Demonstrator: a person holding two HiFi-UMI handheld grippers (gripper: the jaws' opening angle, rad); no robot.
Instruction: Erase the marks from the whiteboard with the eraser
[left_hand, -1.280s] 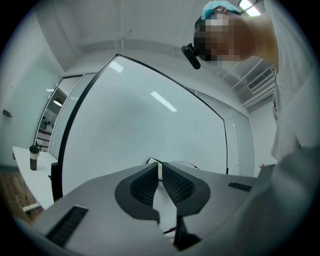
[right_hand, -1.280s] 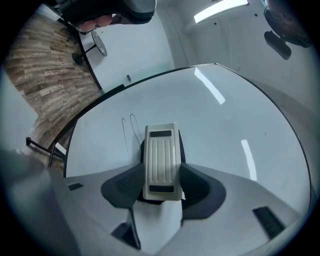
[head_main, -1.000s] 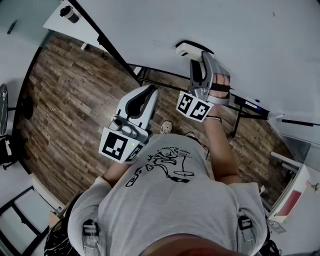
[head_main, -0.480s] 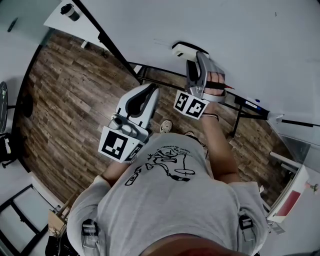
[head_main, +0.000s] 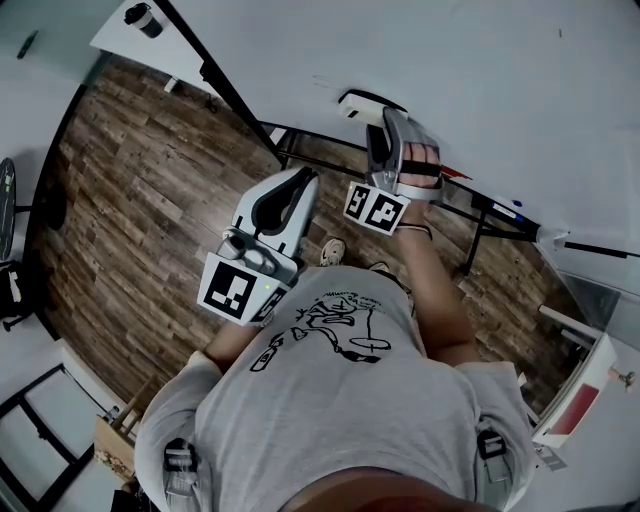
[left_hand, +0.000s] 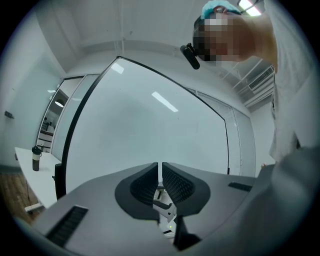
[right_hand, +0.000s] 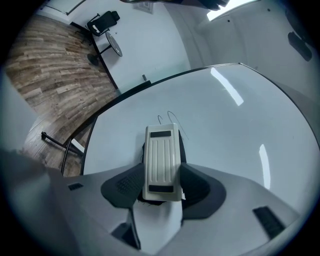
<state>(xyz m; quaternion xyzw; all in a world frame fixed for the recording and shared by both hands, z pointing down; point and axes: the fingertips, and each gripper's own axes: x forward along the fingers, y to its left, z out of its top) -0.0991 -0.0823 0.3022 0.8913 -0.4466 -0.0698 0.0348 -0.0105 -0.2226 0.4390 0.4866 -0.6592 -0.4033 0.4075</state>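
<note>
2 hand-held grippers show in the head view, both near the whiteboard's (head_main: 470, 70) lower edge. The right gripper (head_main: 376, 128) pinches the eraser (head_main: 357, 103), and the person's hand (head_main: 424, 166) grips its handle. In the right gripper view, that gripper's (right_hand: 161, 176) jaws clamp the 2 long sides of the eraser (right_hand: 161, 159), a cream ribbed block with dark felt beneath. The felt side faces the whiteboard (right_hand: 230, 135) and seems to lie against it. Faint thin pen marks (right_hand: 171, 118) sit on the board just past the eraser's far end.

The left gripper (head_main: 298, 184) hangs off the board, over the wood plank floor (head_main: 140, 190). In the left gripper view, its (left_hand: 160, 173) ridged jaws are pressed almost together, leaving only a thin slit with nothing in it, and they point toward the whiteboard (left_hand: 150, 125). A dark tumbler (left_hand: 35, 159) stands on a white table (left_hand: 37, 182) left of the board's black frame.
</note>
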